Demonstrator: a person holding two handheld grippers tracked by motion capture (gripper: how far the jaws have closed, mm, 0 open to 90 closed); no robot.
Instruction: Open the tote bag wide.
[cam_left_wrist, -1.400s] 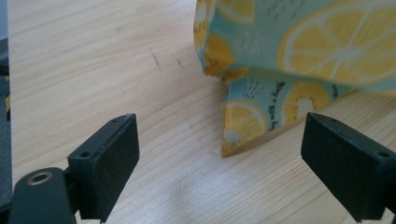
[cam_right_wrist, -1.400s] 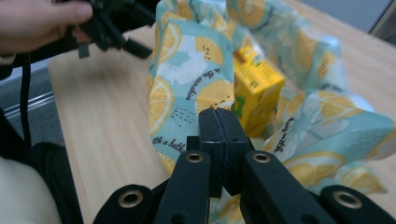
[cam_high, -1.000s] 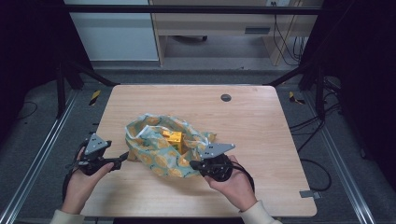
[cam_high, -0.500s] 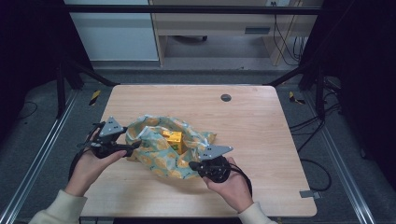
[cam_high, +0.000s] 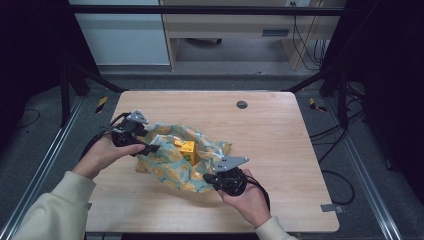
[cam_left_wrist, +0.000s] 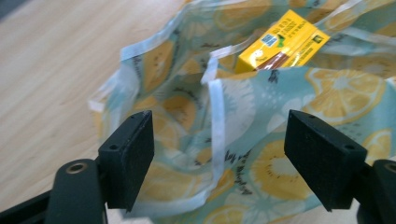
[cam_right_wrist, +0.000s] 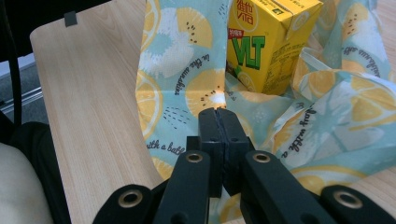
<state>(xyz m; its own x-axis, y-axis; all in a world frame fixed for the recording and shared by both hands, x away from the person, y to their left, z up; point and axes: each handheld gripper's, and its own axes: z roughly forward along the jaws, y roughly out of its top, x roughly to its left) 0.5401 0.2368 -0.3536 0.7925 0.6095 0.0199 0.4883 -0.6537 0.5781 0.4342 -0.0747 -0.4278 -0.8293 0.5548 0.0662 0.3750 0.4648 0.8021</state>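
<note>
Left gripper (cam_high: 149, 148), jaws spread wide and released, poised at the left margin of the lemon-print cloth (cam_high: 182, 162); in the left gripper view a white-hemmed fold of the cloth (cam_left_wrist: 243, 140) lies between the two parted jaws, untouched by either. Right gripper (cam_high: 212, 178), jaws pressed flat together, resting at the cloth's near right part; whether any fabric is pinched between them cannot be told from the right gripper view (cam_right_wrist: 219, 121). Yellow drink carton (cam_high: 186, 150) lying on the middle of the rumpled cloth, folds rising round it, between the two grippers. Cloth spread over the left-centre of the desk (cam_high: 280, 135), nearer the front edge than the back; dark round grommet (cam_high: 242, 104) near the back edge, well apart from the cloth.
</note>
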